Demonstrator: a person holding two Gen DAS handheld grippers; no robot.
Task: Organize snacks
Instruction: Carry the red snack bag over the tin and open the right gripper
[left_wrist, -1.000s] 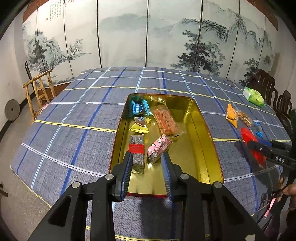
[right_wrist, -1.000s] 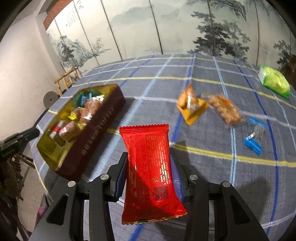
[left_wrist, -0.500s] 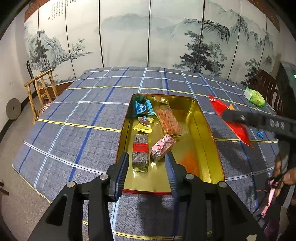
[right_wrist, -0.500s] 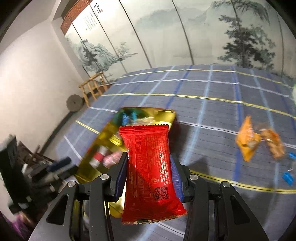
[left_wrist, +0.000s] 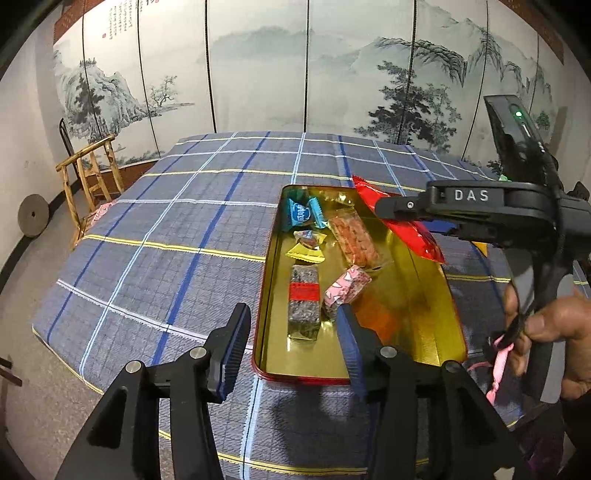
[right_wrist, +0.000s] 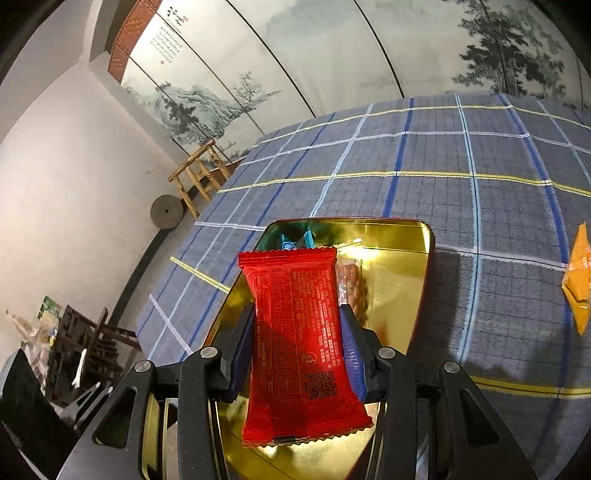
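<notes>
An open gold tin (left_wrist: 454, 310) lies on the checked tablecloth and holds several snacks: a blue candy (left_wrist: 301, 214), a yellow one (left_wrist: 306, 251), an orange cracker pack (left_wrist: 354, 240), a dark bar with a red band (left_wrist: 304, 295) and a pink pack (left_wrist: 347, 288). My left gripper (left_wrist: 291, 343) hovers over the tin's near left corner. Its jaws are opening, and no snack is pressed between them. My right gripper (right_wrist: 295, 343) is shut on a red packet (right_wrist: 299, 332), held lengthwise above the tin (right_wrist: 406, 258). In the left wrist view, that red packet (left_wrist: 399, 221) hangs over the tin's right wall.
An orange packet (right_wrist: 578, 284) lies on the cloth to the right of the tin. A person's hand (left_wrist: 546, 332) holds the right gripper's handle. A wooden chair (left_wrist: 92, 177) and a round stone disc (left_wrist: 33, 216) stand by the table's far left. Dark furniture (right_wrist: 85, 350) stands off the near left.
The right gripper carried the red packet leftwards from the bare cloth to above the tin. The left gripper's jaws widened while it stayed in place.
</notes>
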